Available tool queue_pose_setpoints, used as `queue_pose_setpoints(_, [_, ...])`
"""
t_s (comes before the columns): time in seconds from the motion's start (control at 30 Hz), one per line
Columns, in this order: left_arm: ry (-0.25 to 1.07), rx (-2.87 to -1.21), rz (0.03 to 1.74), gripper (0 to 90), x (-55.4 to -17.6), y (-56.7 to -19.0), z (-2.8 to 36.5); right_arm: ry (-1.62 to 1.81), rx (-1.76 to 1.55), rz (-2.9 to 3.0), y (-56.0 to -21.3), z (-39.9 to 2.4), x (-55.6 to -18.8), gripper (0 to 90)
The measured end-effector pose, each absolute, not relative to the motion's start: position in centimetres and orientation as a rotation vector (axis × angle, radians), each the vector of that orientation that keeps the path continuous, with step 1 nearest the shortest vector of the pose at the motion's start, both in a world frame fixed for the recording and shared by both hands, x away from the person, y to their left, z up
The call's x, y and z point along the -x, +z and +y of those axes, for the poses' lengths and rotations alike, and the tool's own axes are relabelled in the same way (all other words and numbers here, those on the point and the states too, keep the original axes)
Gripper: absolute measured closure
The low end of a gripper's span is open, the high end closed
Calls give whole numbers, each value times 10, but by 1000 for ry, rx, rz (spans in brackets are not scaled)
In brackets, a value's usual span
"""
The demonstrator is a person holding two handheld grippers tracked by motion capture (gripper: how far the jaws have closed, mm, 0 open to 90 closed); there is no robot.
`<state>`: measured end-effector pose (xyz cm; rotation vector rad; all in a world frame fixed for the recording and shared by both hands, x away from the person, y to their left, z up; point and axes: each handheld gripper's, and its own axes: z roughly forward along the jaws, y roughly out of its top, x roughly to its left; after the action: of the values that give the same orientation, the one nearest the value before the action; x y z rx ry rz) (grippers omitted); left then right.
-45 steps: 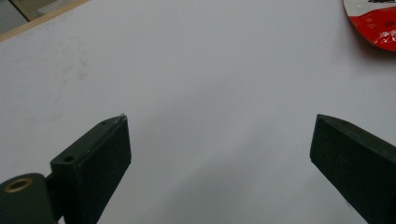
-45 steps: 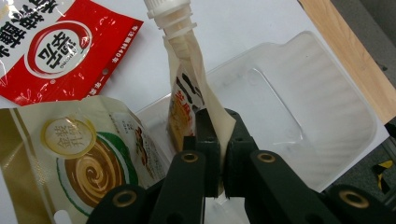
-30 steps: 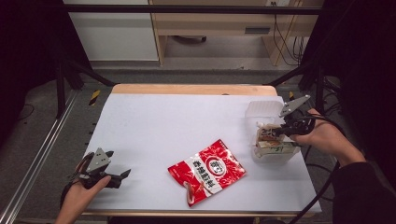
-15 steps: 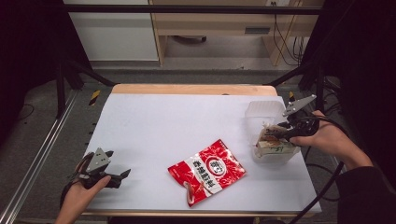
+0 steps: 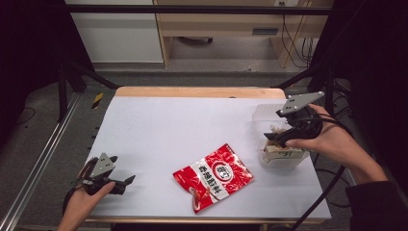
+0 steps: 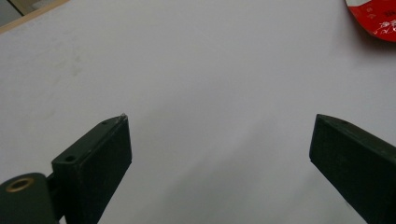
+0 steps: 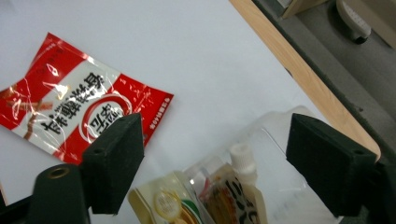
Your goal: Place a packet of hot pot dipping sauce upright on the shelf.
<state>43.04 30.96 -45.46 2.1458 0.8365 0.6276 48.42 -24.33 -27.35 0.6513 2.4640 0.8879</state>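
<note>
— Up off the clear plastic tub (image 5: 284, 161) comes the right gripper (image 5: 270, 138) since a second ago: back then it sat low on the packets in the tub, and now it hangs above them, nearer the tub's far rim. Its jaws have just been opening, and nothing sits between them.

— So the pouches stay in the tub?

— Yes. In the right gripper view a spouted pouch (image 7: 236, 186) with a white cap lies in the tub beneath the spread jaws, with a second packet (image 7: 161, 205) bearing a round green-edged label just beside it at about nine o'clock. Neither pad touches them.

— And the red bag?

— That red and white snack bag (image 5: 213, 176) lies flat on the white table (image 5: 192, 125), in the same spot as before, towards six o'clock of the table's middle. From the tub it is at about eight o'clock, well apart.

— What about the other hand?

— At the table's seven o'clock corner the left gripper (image 5: 126, 181) rests low, held by the left hand (image 5: 84, 204), unmoved from the earlier frames. In the left gripper view its jaws stand wide with bare table between them, and the bag's red edge shows at one o'clock.

— And the right hand (image 5: 327, 142)?

— It reaches in from four o'clock, wrapped round the gripper's body.
</note>
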Motion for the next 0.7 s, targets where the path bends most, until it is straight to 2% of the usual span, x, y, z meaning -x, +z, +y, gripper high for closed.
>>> queue_pose_setpoints(0.27, [622, -2151, 827, 58, -430, -454, 308, 913, -751, 2384, -272, -212, -472, 121])
queue_pose_setpoints(0.47, [618, -2151, 824, 59, -428, -454, 307, 975, -790, 2341, -279, -186, -462, 119])
queue_pose_setpoints(0.7, [606, -2181, 811, 64, -424, -454, 303, 1050, -845, 2304, -306, -157, -445, 93])
